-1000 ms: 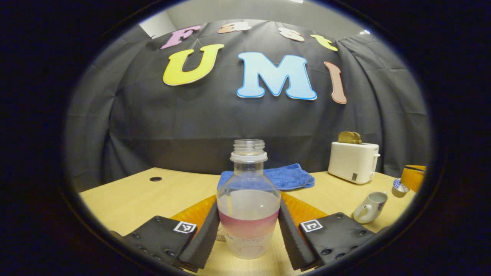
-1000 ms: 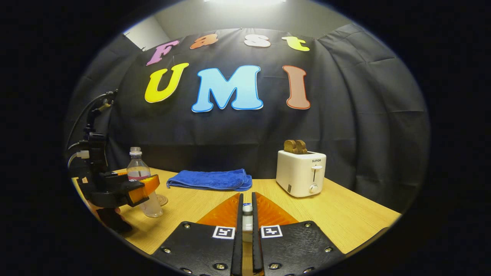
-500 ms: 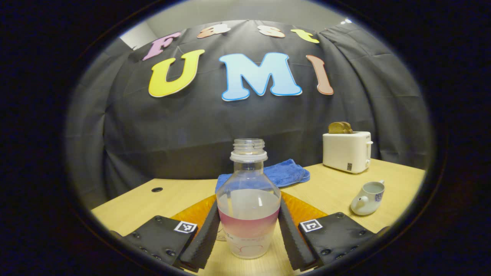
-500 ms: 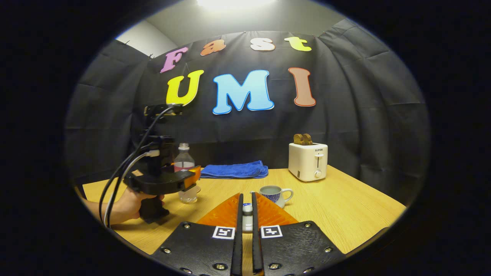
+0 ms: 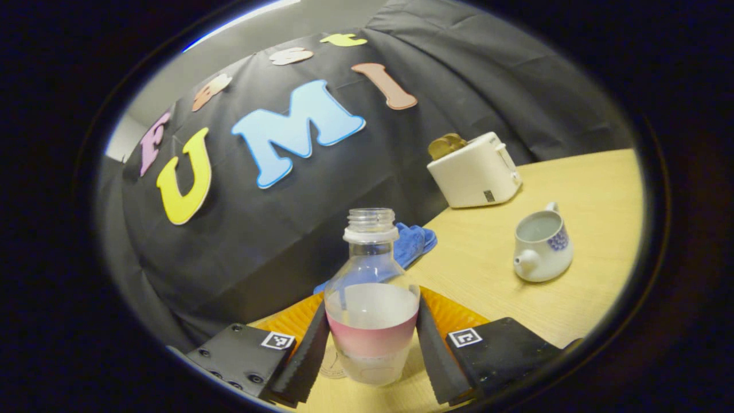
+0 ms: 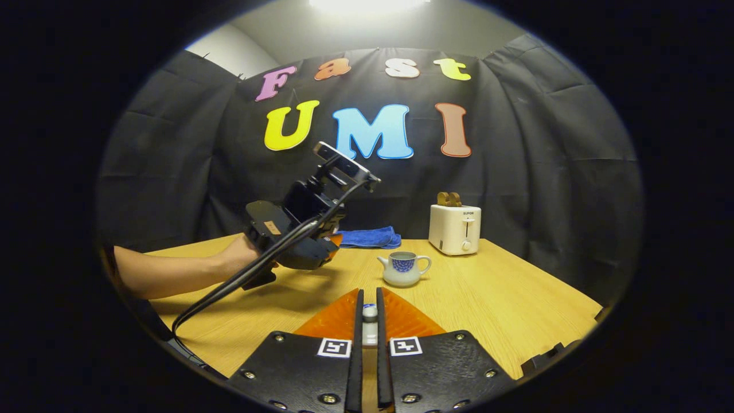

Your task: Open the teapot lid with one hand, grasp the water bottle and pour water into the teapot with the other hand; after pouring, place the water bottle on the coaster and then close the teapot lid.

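Over the wooden table (image 6: 516, 298) we have the teapot (image 5: 542, 246) open, our right gripper (image 6: 370, 344) pinching its lid (image 6: 370, 312); our left gripper (image 5: 371, 350) clamps the water bottle (image 5: 371, 310), tilted; pouring, coaster, closing remain.

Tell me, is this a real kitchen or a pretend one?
Probably a pretend one: a recording booth set up like a kitchen. A wooden table holds a toaster, a teapot and a blue towel, but black cloth hangs behind instead of walls.
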The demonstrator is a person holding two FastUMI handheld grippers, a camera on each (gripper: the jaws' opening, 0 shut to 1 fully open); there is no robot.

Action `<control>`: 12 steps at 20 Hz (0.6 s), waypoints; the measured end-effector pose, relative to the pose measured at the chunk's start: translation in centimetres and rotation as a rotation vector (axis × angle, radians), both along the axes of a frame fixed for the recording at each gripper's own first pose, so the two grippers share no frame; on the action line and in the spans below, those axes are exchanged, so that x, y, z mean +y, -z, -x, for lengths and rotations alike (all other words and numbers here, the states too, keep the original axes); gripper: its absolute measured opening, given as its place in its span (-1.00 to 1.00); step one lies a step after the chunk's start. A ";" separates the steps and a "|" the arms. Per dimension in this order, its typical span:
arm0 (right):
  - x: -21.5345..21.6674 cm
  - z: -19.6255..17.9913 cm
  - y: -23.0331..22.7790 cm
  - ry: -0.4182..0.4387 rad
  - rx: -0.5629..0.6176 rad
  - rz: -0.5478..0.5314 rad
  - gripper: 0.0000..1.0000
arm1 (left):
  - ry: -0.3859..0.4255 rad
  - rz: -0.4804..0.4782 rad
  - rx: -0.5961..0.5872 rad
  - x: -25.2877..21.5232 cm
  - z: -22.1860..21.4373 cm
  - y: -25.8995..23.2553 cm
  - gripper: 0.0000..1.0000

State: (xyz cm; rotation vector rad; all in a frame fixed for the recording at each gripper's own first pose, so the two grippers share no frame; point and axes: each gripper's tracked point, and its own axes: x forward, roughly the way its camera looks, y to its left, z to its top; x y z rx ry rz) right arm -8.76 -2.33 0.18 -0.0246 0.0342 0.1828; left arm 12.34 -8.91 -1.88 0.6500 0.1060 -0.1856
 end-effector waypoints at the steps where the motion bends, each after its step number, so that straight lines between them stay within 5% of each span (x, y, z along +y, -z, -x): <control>1: 0.0 0.4 0.1 -0.006 -0.001 0.003 -0.79 | 0.003 -0.088 -0.007 -0.4 -0.5 0.0 0.76; 7: -1.1 0.3 1.4 0.005 0.035 -0.049 -0.79 | 0.118 -0.448 -0.005 -4.8 -1.5 0.6 0.73; 12: -1.7 0.1 1.7 0.014 0.042 -0.059 -0.79 | 0.172 -0.656 0.011 -7.0 -1.5 1.7 0.75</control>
